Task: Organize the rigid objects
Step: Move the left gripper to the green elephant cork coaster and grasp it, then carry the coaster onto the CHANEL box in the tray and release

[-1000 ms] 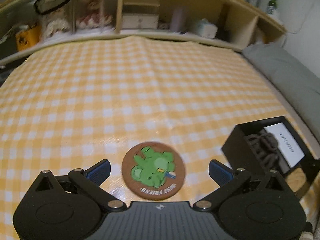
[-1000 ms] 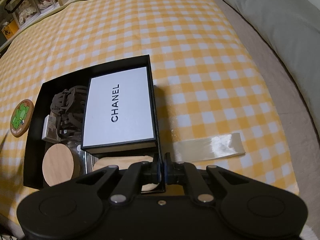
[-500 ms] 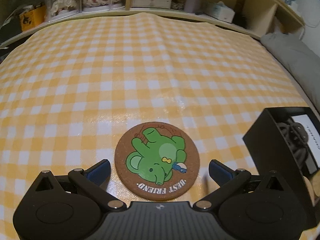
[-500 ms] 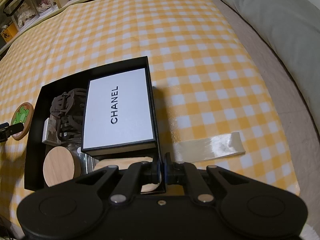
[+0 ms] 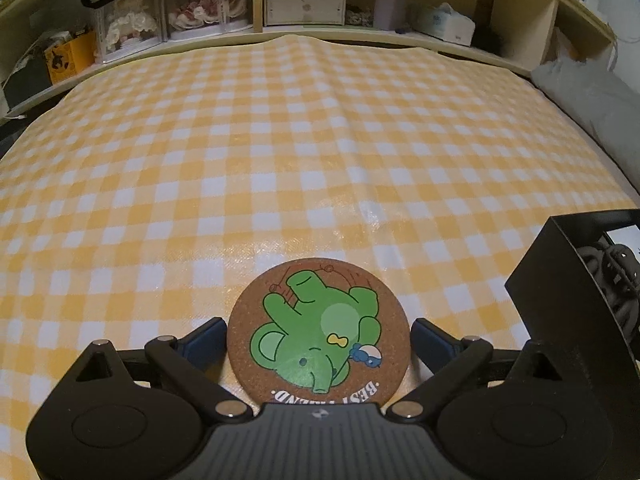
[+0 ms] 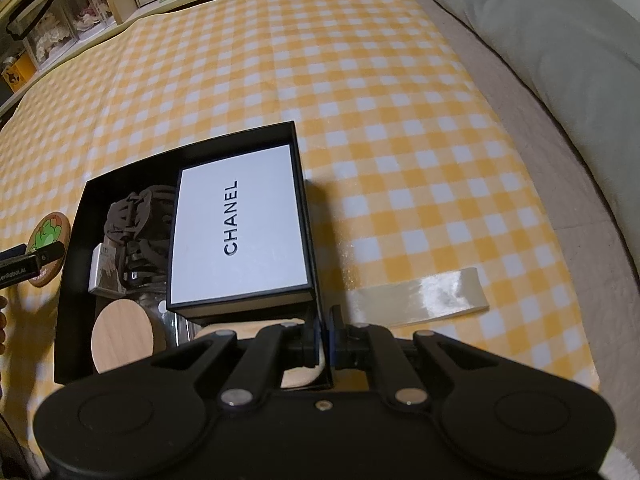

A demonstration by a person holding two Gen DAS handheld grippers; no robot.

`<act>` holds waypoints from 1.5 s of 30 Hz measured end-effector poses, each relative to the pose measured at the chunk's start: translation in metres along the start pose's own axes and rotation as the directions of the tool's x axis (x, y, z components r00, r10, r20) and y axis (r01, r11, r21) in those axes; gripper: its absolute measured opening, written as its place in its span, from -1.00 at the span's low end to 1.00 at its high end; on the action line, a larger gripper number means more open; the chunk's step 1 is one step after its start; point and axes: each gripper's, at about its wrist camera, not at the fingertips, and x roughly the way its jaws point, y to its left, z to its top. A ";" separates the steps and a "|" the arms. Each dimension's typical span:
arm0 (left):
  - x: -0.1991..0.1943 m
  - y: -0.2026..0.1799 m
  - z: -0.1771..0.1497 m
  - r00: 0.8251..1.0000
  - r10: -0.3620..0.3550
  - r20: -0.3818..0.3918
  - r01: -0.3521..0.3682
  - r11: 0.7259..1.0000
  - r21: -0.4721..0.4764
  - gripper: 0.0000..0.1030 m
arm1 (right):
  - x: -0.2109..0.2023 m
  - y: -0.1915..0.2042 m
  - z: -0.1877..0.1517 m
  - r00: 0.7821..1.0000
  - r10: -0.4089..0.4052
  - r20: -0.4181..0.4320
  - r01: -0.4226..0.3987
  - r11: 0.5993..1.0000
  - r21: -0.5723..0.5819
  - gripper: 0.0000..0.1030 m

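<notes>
A round cork coaster point(image 5: 318, 332) with a green elephant lies flat on the yellow checked cloth, also seen as the coaster point(image 6: 48, 236) left of the black box. My left gripper point(image 5: 320, 340) straddles it, jaws closing, the blue pads just off its left and right edges. My right gripper point(image 6: 324, 344) is shut on the near right wall of the open black box point(image 6: 70, 280). Inside the box lie a white CHANEL box point(image 6: 236, 224), a dark hair claw point(image 6: 136, 220), a small white carton point(image 6: 102, 272) and a round wooden lid point(image 6: 122, 334).
The black box's corner point(image 5: 560, 312) stands just right of the coaster. A clear tape strip point(image 6: 420, 294) lies on the cloth right of the box. A grey pillow point(image 6: 540, 20) borders the right side. Shelves point(image 5: 304, 4) with dolls and small boxes line the far edge.
The left gripper has sunk and moved forward so the coaster now lies between its pads, and the pads have drawn inward. The right gripper has kept still on the box wall.
</notes>
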 end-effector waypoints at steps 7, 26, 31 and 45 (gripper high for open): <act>0.002 0.000 0.010 1.000 -0.002 -0.009 0.002 1.000 -0.016 0.88 | -0.010 0.002 -0.001 1.000 -0.006 0.012 0.006 1.000 -0.013 -0.92; -0.055 0.023 0.018 0.993 -0.086 0.078 0.105 0.955 -0.279 0.87 | -0.020 0.011 -0.005 0.999 -0.011 0.033 0.012 1.000 -0.022 -0.92; -0.091 -0.011 0.027 0.969 -0.164 0.185 0.192 0.971 -0.145 0.87 | -0.021 0.010 -0.005 0.999 -0.008 0.033 0.009 1.000 -0.020 -0.92; -0.113 -0.137 0.018 0.904 -0.390 0.173 0.379 0.920 0.096 0.87 | -0.022 0.011 -0.005 0.999 -0.007 0.033 0.008 1.000 -0.023 -0.92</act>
